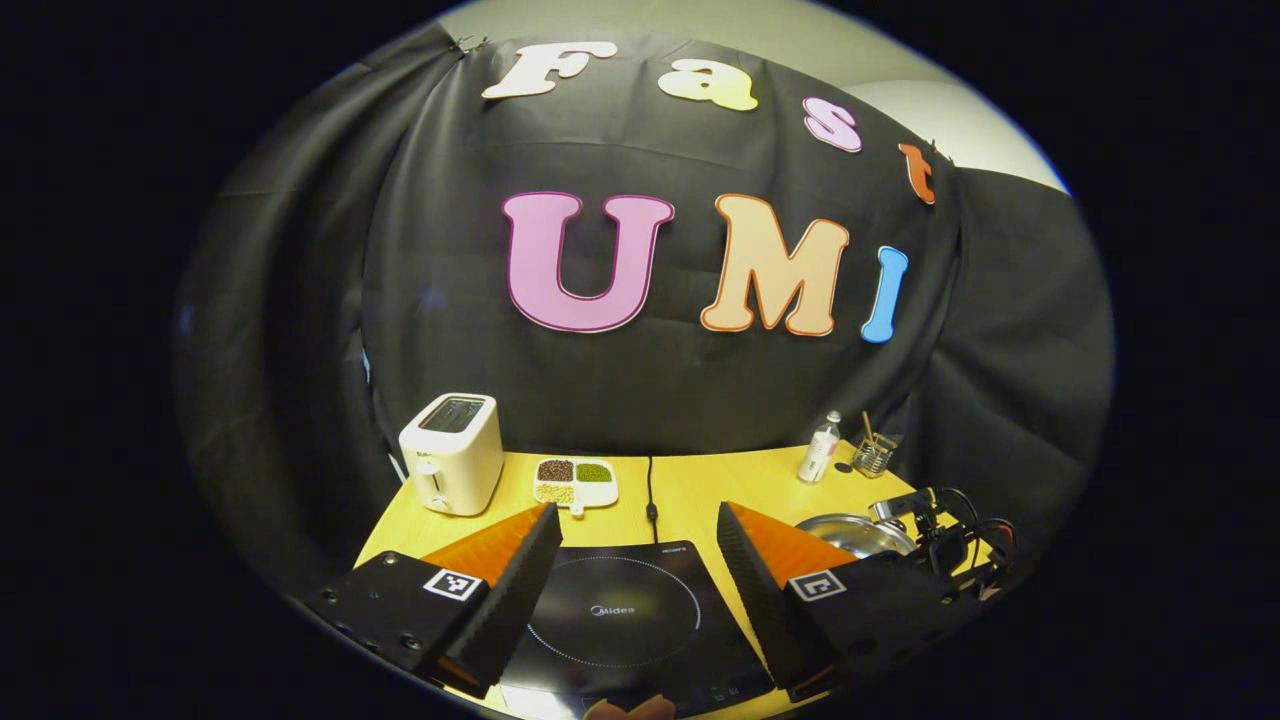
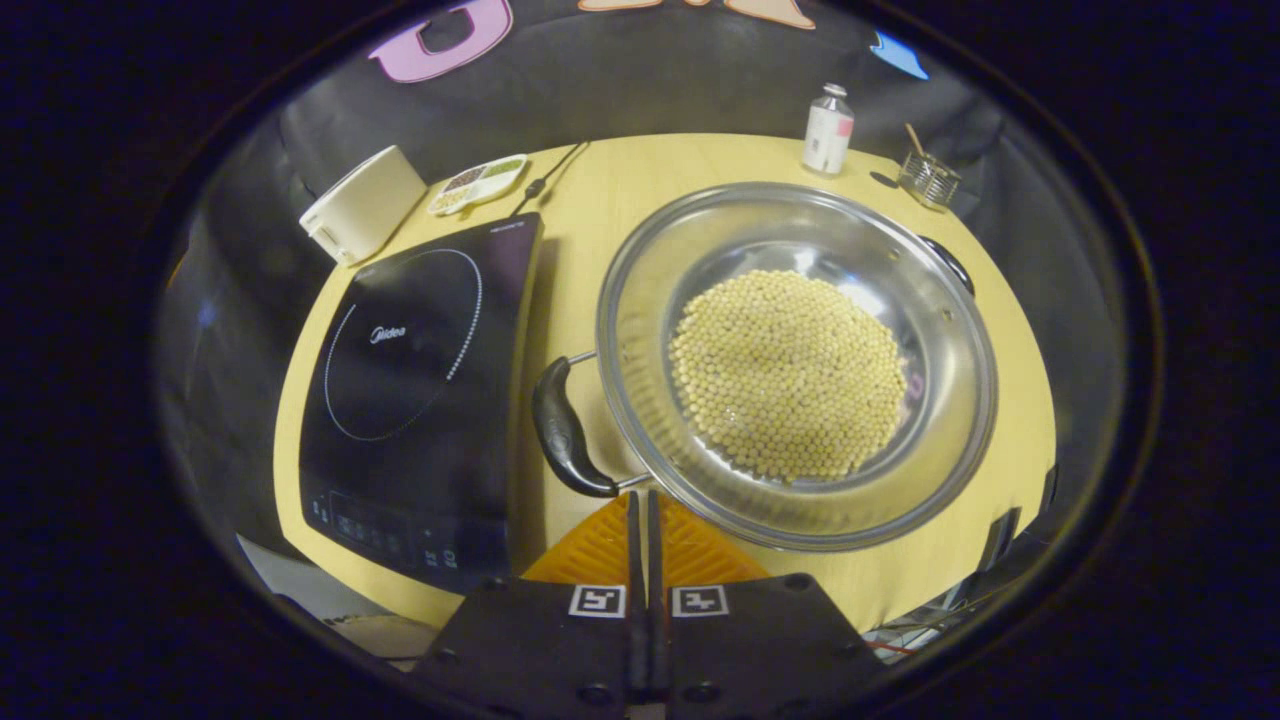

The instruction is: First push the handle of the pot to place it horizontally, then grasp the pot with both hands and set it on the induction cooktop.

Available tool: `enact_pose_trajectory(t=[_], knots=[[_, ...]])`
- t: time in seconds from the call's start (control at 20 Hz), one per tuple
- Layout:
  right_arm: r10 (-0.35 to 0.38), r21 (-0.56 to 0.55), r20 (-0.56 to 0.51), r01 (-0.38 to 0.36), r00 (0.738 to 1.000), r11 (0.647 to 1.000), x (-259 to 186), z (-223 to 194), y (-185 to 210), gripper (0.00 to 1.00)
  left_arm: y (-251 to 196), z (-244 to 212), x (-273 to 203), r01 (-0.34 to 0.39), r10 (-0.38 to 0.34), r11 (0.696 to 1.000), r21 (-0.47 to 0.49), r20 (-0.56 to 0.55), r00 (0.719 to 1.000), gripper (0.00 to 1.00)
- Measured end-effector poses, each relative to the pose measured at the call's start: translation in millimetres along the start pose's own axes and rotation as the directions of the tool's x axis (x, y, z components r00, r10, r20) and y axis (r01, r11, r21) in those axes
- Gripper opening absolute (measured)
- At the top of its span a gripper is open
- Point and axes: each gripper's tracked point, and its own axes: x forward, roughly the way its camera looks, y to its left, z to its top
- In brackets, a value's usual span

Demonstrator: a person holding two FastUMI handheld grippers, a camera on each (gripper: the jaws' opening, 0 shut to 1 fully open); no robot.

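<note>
Sitting on the yellow counter (image 2: 600, 190) in the right gripper view: a steel pot (image 2: 800, 360), its bottom covered with pale beans (image 2: 790, 375). Standing just right of the black cooktop (image 2: 415, 390), not on it. Curving along the pot's left rim, a dark handle (image 2: 562, 430); peeking past the far right rim, a second handle (image 2: 948, 262). Pointing at the near rim beside the left handle, the right gripper (image 2: 642, 505), fingers clenched together with nothing between them. Hovering over the cooktop (image 1: 620, 610) in the left gripper view, the left gripper (image 1: 640, 560), fingers spread wide and released. Lining the far edge: a white toaster (image 1: 452, 452) at the left, a bean dish (image 1: 575, 480), a bottle (image 1: 820, 447) and a small jar (image 1: 874, 456) at the right.
</note>
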Motion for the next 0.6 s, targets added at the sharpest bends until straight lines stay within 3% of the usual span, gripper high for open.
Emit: enact_pose_trajectory(t=[0.6], knots=[[0.017,0.081,0.027,-0.019,0.999,0.996,9,24,22,0.02,6,2,-15,-0.013,0.013,1.000,0.022,0.005,1.000,0.96]])
